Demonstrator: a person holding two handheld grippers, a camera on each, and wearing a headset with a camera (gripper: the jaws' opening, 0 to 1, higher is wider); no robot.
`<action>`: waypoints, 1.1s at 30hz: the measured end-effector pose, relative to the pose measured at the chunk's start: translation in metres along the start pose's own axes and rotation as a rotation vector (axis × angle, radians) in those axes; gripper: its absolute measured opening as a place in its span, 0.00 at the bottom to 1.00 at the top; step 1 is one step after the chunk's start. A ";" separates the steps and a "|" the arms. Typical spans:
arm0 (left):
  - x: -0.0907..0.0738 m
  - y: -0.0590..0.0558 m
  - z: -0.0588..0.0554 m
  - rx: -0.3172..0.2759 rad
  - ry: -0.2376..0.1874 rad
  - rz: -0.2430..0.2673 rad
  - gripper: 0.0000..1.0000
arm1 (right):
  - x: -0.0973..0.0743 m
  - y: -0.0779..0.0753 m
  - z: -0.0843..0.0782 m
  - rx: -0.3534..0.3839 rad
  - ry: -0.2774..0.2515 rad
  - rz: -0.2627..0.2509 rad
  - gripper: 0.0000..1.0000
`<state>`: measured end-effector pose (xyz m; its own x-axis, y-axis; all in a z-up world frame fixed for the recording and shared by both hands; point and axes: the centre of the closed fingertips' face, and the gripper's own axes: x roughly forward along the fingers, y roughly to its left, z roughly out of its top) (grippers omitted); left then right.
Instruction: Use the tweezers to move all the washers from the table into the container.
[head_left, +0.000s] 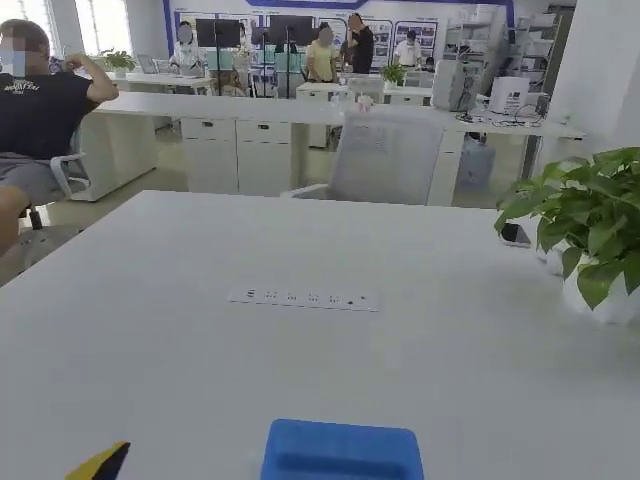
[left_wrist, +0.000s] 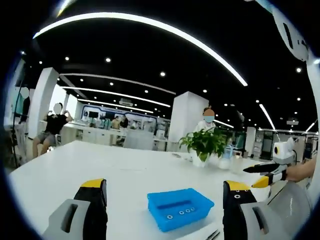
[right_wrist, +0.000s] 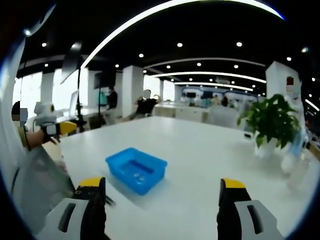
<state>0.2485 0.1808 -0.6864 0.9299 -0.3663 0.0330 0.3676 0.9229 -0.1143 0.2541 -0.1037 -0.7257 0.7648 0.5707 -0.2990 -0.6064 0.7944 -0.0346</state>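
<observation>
Holding the left gripper (left_wrist: 164, 185) with jaws wide apart and empty, aimed low over the white table (left_wrist: 100, 165) at the blue container (left_wrist: 180, 207). Inside it, a few washers (left_wrist: 181, 213) in a row (small pale rings). Just beside its near corner, on the table, the tweezers (left_wrist: 212, 234). Holding the right gripper (right_wrist: 162, 183) likewise spread and empty, with the container ahead.

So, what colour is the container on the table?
The container is blue, clearest in the left gripper view.
</observation>
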 end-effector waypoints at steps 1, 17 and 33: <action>-0.001 0.001 0.001 0.009 -0.012 0.006 0.99 | 0.000 -0.001 0.000 0.002 -0.002 -0.005 0.93; 0.002 -0.004 -0.017 -0.013 0.093 0.026 0.99 | -0.004 -0.003 0.000 0.027 -0.004 -0.016 0.81; 0.000 0.001 -0.017 -0.038 0.091 0.037 0.99 | -0.004 -0.008 -0.006 0.050 0.008 -0.023 0.79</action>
<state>0.2482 0.1799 -0.7033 0.9373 -0.3428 -0.0622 0.3306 0.9315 -0.1518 0.2546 -0.1138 -0.7294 0.7765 0.5506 -0.3066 -0.5769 0.8168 0.0058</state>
